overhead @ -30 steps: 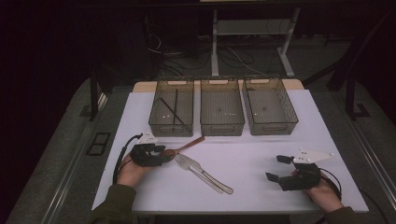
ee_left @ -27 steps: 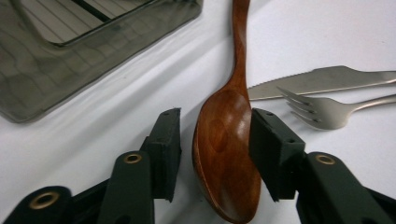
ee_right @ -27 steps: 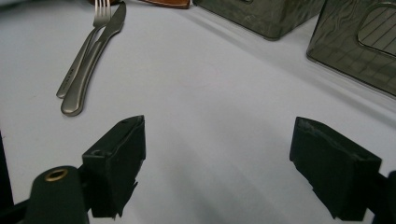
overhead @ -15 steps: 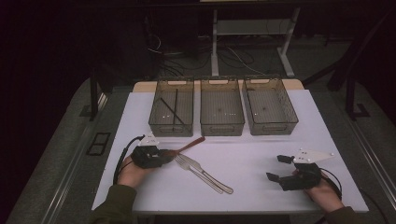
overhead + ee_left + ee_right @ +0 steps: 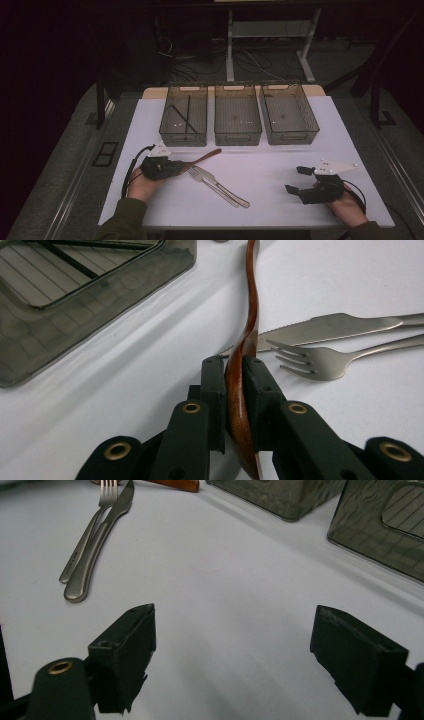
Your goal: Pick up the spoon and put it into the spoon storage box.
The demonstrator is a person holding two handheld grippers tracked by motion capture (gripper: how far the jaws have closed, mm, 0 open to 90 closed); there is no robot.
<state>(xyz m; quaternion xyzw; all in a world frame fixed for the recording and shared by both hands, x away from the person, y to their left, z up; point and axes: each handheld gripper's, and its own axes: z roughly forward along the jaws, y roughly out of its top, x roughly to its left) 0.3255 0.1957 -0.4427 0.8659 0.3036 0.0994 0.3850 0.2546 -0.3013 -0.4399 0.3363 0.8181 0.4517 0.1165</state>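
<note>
**Wooden Spoon Caught Between the Fingers**

The left gripper had just been closing its fingers, and they squeezed the bowl end of the wooden spoon. The spoon's tip was cut off at the bottom of the left gripper view. Its handle lay on the white counter, near the fork and knife. The left hand rested low on the counter. The right gripper had wide fingers with nothing in them, well apart from the spoon.

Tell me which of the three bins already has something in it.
The leftmost bin, nearest the left gripper: thin dark sticks lie on its floor. The middle bin and right bin show bare floors.
</note>
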